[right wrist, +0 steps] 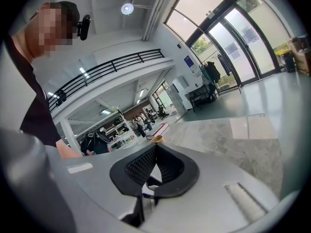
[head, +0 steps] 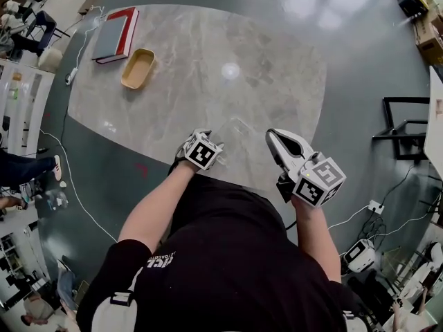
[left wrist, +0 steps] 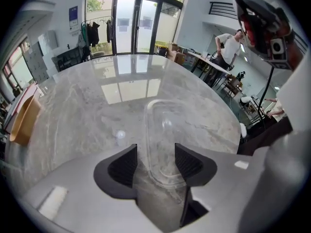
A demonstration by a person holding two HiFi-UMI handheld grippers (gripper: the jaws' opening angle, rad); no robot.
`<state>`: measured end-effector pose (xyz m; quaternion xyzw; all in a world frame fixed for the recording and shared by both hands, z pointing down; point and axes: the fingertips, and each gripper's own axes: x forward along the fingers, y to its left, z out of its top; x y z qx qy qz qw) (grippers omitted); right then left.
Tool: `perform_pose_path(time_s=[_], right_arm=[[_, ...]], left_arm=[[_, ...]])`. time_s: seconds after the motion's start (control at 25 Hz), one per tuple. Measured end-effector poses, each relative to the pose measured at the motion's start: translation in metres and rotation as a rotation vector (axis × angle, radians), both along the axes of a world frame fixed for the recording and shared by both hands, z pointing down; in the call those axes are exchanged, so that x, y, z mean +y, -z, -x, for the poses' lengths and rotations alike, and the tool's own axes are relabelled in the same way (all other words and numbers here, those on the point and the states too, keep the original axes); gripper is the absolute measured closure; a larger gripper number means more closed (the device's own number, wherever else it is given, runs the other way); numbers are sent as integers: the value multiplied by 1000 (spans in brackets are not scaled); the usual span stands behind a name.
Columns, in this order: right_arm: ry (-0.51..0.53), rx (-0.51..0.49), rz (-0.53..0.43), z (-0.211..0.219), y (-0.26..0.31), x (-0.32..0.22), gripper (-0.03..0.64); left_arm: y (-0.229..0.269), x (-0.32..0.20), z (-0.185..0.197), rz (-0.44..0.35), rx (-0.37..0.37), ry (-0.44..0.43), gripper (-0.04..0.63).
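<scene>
Dish (left wrist: 163,130), clear plastic and oblong, end-on between the jaws of the left gripper (left wrist: 155,155)

Far out at 10 o'clock on the grey marble table top (head: 277,68), seen from the head: a red-and-grey book (head: 114,35) and, just beside it, a tan oblong tray (head: 138,68). Both well apart from either claw.

Nearer, by the table's close edge: the left gripper, low over the marble, jaws spread wide. Between its two black pads, the near end of the dish, flat on the table. Long axis of the dish on the 6-to-12 line of the left gripper view, so in line with the claw, the far end leaning slightly toward 11 o'clock. Left pad a little clear of the dish wall; right pad closer in. Contact on either side too fine to tell through the clear plastic.

At 3 o'clock of the dish in the head view: the right gripper (right wrist: 154,152), raised above the table edge, tips pointing to about 11 o'clock. Jaws closed together, nothing between them. Apart from the dish and farther from it than the left claw.
</scene>
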<state>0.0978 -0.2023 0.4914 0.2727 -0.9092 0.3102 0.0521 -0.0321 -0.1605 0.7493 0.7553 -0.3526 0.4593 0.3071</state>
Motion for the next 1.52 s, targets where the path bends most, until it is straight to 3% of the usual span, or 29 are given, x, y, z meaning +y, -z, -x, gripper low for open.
perform_pose_path(time_s=[0.2,0.44,0.92,1.52], right_arm=[[-30,9,1,-9,-1,1,603],[-46,1,-4,-15,0,5,603],[-32,6,-20,-15,4,21,603],[2,-20,-72,-24,18,43,603]], left_arm=[[-4,-3,0,-10,-22,-19,359],[-7,0,-3,4,-26,-23,481],[-6,8,5,-35,-40,30,535],[85,4,10,-272,72,204,534]])
